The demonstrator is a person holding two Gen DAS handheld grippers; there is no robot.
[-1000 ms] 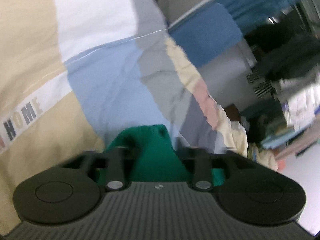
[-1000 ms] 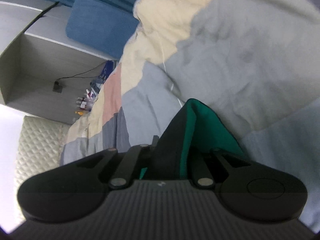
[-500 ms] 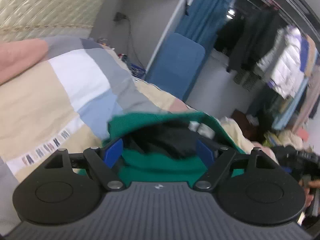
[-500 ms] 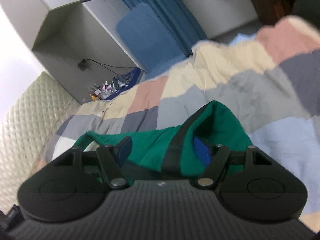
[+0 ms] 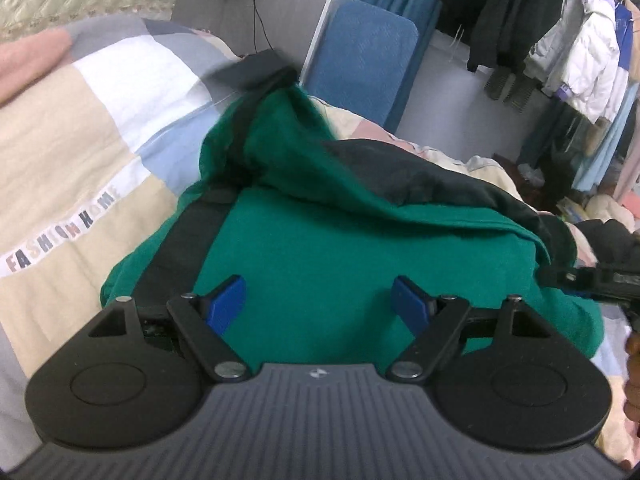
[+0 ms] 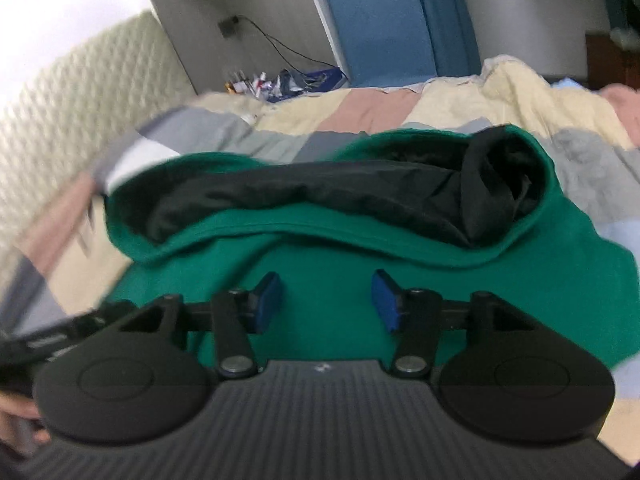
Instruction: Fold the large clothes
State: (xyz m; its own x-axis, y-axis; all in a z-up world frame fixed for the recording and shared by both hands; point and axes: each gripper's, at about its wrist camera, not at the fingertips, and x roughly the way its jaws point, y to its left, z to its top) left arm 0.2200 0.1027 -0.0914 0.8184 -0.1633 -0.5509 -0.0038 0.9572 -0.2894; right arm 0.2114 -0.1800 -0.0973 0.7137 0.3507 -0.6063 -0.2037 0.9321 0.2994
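Tongs on the left (image 5: 319,300) stand released, nothing between the pads; right tongs (image 6: 327,300) are closing, also with nothing between; green garment (image 5: 360,248) with black lining lies folded on the patchwork quilt (image 5: 60,152) of the bed.

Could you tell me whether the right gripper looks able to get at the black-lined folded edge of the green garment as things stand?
Probably yes. The right gripper hangs above the green garment, jaws apart and closing on nothing, and the black-lined edge lies just ahead with nothing between.
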